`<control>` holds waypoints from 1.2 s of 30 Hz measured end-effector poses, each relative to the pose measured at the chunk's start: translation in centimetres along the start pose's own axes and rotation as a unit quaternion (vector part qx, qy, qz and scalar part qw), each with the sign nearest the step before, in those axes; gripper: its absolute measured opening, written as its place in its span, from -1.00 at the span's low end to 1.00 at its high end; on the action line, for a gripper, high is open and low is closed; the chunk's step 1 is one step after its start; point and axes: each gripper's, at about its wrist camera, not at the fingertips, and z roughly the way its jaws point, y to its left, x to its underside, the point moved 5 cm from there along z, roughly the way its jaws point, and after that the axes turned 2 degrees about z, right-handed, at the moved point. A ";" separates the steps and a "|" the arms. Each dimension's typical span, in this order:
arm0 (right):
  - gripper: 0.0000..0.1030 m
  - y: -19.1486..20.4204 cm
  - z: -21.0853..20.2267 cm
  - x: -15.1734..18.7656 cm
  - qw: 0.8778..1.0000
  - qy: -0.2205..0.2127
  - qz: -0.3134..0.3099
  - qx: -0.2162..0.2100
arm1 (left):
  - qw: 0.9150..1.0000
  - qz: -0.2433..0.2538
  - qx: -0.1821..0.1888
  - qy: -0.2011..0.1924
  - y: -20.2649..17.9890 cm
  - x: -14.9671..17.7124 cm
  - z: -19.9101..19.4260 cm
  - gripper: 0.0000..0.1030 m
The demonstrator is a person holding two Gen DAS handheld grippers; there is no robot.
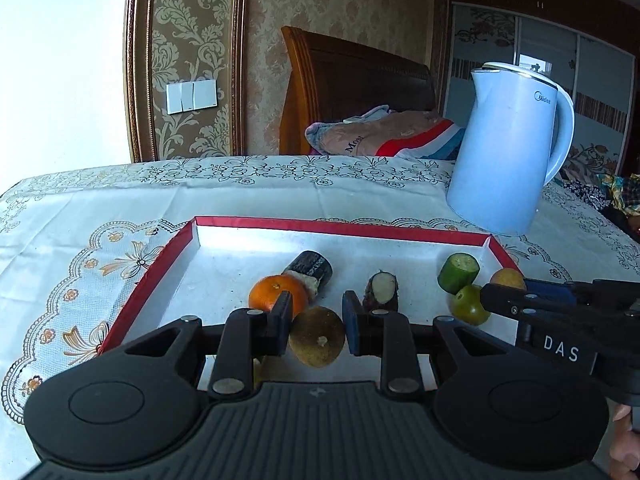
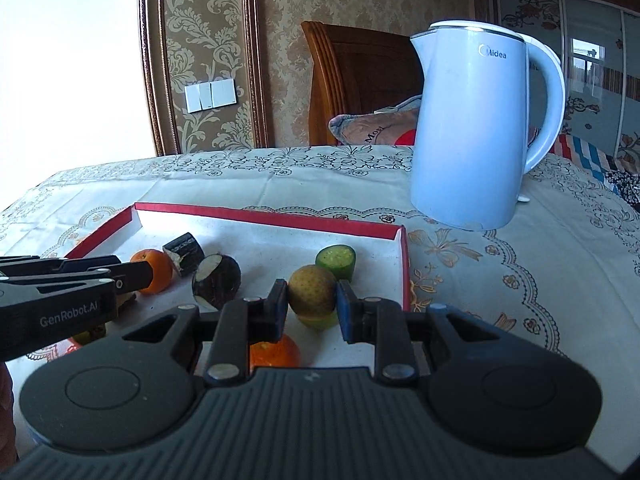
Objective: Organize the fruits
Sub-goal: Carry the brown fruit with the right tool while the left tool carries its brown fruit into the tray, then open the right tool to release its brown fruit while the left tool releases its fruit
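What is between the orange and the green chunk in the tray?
In the left wrist view, a dark stub with a white cut face lies between the orange and the green chunk in the tray.

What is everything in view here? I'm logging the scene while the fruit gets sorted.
tray: one, red rim, white inside, on the tablecloth
tablecloth: one, white, floral print
kettle: one, light blue, beyond the tray's right corner
oranges: two, orange; tray's left, and nearest the right camera
dark cut pieces: two, black skin, pale faces, tray middle
green cut piece: one, tray's right
green fruit: one, tray's right
brown fruit: one, held
yellow fruit: one, held
left gripper: black, jaws shut on brown fruit
right gripper: black, jaws shut on yellow fruit
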 end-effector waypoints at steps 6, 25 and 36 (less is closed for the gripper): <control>-0.52 0.0 2.1 -0.6 1.000 0.010 0.009 0.007 | 1.000 0.000 -0.005 0.009 0.2 0.1 1.2 -0.49; -0.51 0.4 3.0 -0.6 1.000 0.005 0.006 0.011 | 1.000 -0.004 -0.026 -0.001 0.5 0.0 1.9 -0.49; -0.24 0.3 2.7 -0.5 1.000 0.002 0.012 0.009 | 1.000 -0.013 -0.020 0.001 0.8 0.0 1.7 -0.48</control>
